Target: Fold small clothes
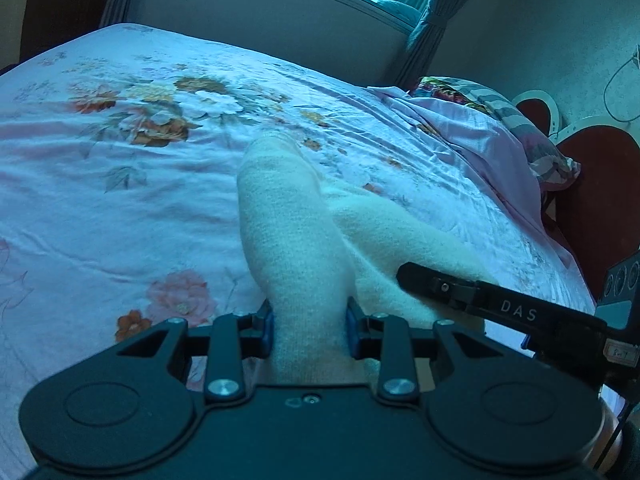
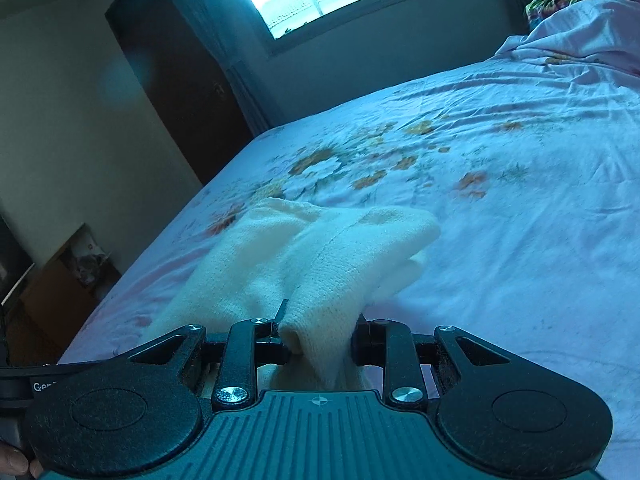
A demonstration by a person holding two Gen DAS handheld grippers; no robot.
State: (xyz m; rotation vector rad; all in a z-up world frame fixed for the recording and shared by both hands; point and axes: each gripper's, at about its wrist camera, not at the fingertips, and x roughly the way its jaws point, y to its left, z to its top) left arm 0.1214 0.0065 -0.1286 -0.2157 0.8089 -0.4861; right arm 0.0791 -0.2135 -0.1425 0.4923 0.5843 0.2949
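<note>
Left wrist view: the left gripper point(image 1: 310, 330) is clamped on a cream knit garment point(image 1: 288, 216), which extends forward from the jaws over the floral bedsheet point(image 1: 120, 168). The right gripper's finger point(image 1: 460, 290) lies on the garment, just right of the jaws.

Right wrist view: the right gripper point(image 2: 320, 340) grips a bunched fold of the garment point(image 2: 340, 252); the rest spreads ahead and to the left on the bedsheet point(image 2: 500, 240).
</note>
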